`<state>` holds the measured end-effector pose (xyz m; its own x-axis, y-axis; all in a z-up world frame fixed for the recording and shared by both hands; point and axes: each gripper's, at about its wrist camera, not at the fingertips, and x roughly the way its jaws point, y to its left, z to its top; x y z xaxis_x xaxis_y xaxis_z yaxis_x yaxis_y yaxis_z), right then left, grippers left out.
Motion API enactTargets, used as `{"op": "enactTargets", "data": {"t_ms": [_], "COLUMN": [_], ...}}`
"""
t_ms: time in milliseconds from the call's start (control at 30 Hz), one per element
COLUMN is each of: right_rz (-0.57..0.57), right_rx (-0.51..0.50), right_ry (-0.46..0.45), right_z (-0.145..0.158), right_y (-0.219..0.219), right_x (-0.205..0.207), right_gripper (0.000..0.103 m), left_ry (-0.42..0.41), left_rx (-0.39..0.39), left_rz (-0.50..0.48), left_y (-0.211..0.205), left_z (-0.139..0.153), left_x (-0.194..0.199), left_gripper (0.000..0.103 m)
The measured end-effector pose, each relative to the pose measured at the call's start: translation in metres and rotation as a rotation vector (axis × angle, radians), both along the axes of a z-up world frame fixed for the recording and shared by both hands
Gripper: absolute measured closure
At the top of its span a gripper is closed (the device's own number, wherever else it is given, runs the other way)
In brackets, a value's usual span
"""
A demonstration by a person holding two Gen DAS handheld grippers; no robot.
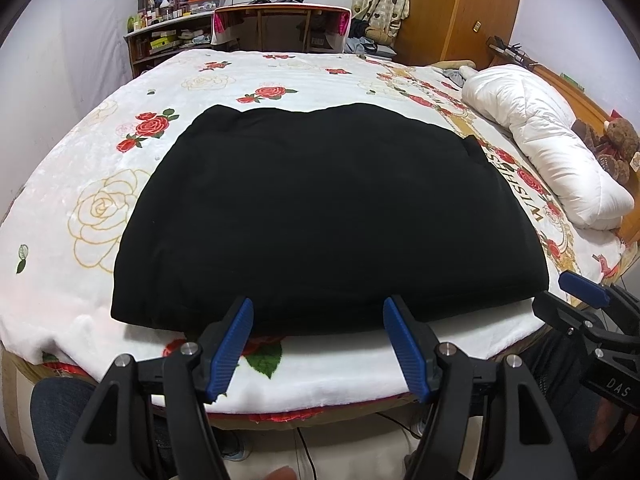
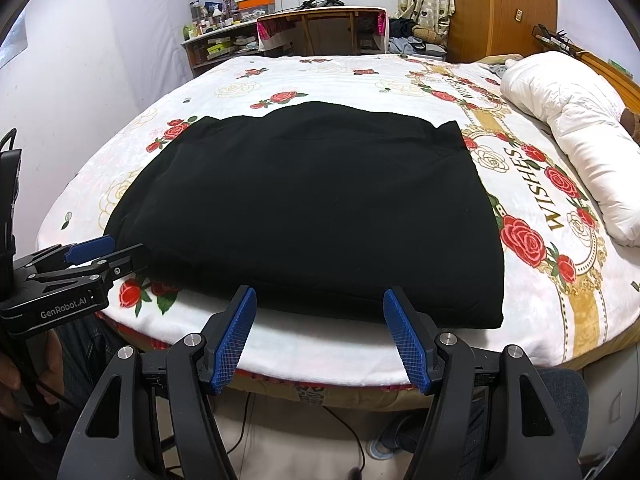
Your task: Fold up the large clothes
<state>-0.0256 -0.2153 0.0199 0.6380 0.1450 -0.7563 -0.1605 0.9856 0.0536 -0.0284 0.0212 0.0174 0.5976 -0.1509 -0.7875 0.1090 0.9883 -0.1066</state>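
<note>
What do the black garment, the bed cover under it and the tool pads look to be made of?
Black garment: soft matte knit, probably cotton; no sheen, gentle creases.
Bed cover: plush fleece, likely; fuzzy nap, faint shine, printed roses.
Pads on the left tool and right tool: blue ribbed plastic or rubber; which one is unclear.

Black garment (image 1: 328,216), plain dark fabric, folded into a broad flat rectangle, lying smooth on the bed, near edge just beyond the tips of both grippers' fingers (image 2: 240,320), untouched by them, far edge slightly bumpy, a small flap at the far right corner
</note>
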Motion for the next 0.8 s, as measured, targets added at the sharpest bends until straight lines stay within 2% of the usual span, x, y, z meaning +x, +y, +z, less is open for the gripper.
{"op": "enactTargets", "data": {"t_ms": [800], "right_rz": [0.001], "right_rx": [-0.001], "right_ry": [0.003], "right_z": [-0.0010], "right_y": [0.0004], "right_x": [-0.0008], "right_gripper": [0.037], "left_ry": [0.006], "left_rx": [0.026], "left_rz": [-0.010], "left_y": [-0.0071], "left_z": [-0.0034], "left_x": [-0.0015], "left_gripper": [0.033]}}
